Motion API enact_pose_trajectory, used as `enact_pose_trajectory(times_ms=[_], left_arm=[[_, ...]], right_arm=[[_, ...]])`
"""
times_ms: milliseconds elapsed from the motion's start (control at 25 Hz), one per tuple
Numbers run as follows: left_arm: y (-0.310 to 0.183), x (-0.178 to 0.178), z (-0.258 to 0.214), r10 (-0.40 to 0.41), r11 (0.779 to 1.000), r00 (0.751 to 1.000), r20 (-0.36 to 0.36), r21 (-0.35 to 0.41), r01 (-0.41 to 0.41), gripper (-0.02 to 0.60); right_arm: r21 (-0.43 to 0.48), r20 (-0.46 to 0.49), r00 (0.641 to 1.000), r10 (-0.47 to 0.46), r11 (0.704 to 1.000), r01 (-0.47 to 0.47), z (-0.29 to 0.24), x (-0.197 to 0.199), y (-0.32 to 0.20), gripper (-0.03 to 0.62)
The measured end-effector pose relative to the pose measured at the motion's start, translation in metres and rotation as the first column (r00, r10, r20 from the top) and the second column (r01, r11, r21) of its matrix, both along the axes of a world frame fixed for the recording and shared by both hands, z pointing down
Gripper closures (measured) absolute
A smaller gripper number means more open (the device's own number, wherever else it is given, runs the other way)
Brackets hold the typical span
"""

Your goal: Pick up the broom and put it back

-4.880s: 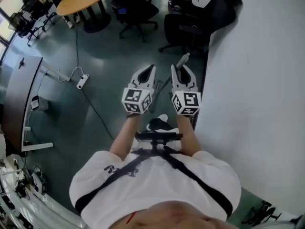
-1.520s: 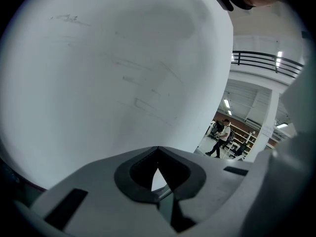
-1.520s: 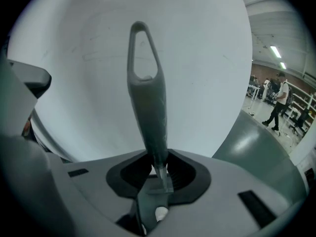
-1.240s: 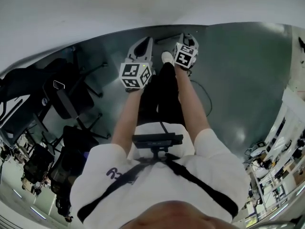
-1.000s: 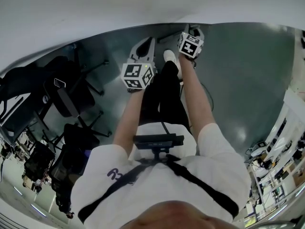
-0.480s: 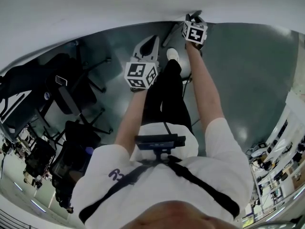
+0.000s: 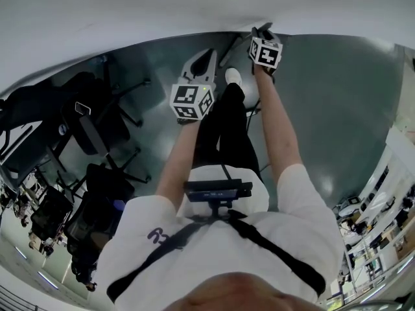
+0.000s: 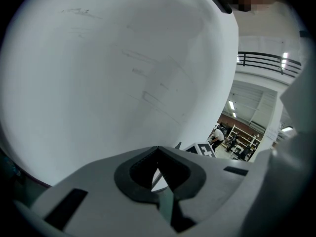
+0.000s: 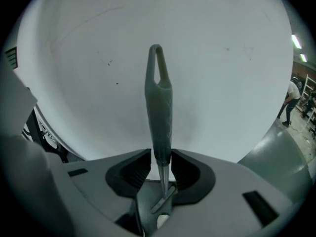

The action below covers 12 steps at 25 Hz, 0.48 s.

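Note:
In the right gripper view the broom's grey handle [image 9: 159, 102] stands up between the black pads, its hanging loop [image 9: 156, 63] close to the white wall. My right gripper [image 9: 161, 154] is shut on the handle just below its grip sleeve. The head view shows the right gripper [image 7: 262, 31] stretched out to the foot of the wall, with its marker cube [image 7: 266, 52] behind it. My left gripper [image 7: 209, 52] hangs lower and to the left, over the dark floor. Its jaws [image 8: 158, 148] meet at the tips with nothing between them. The broom's head is hidden.
The white wall [image 7: 162, 5] fills the top of the head view. Black office chairs [image 7: 97, 135] stand at the left. The person's leg and white shoe [image 7: 232, 76] lie between the grippers. Shelves [image 7: 389, 225] and distant people [image 8: 217, 135] are at the right.
The right gripper has moved up the picture with the broom handle, to the foot of the wall. The left gripper has stayed where it was. Earlier the person faced the room, not the wall.

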<state>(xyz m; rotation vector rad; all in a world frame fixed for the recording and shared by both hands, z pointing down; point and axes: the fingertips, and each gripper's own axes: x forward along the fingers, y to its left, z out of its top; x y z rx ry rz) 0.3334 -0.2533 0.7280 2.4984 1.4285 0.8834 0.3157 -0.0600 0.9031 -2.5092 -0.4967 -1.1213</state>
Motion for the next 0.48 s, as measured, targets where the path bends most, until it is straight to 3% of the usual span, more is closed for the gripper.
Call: enact_pose_trajectory(times_ms=[120, 160, 320, 480], left_arm=[[0.0, 0.0, -0.002, -0.008, 1.0, 1.0, -0.001, -0.003, 0.008, 0.571], [-0.001, 0.0, -0.002, -0.011, 1.0, 1.0, -0.001, -0.003, 0.011, 0.571], [-0.002, -0.003, 0.003, -0.013, 1.0, 1.0, 0.005, 0.003, 0.013, 0.569], [-0.003, -0.01, 0.005, -0.019, 1.0, 1.0, 0.015, 0.007, 0.019, 0.569]], right_arm=[[0.01, -0.005, 1.0, -0.025, 1.0, 0.025, 0.001, 0.0, -0.001, 0.475], [0.015, -0.008, 0.999, -0.036, 0.999, 0.036, 0.001, 0.002, -0.002, 0.432], [0.03, -0.015, 0.998, -0.063, 0.998, 0.064, 0.004, 0.009, -0.005, 0.366], [0.035, -0.022, 0.998, -0.053, 0.998, 0.054, 0.002, 0.001, -0.004, 0.359]])
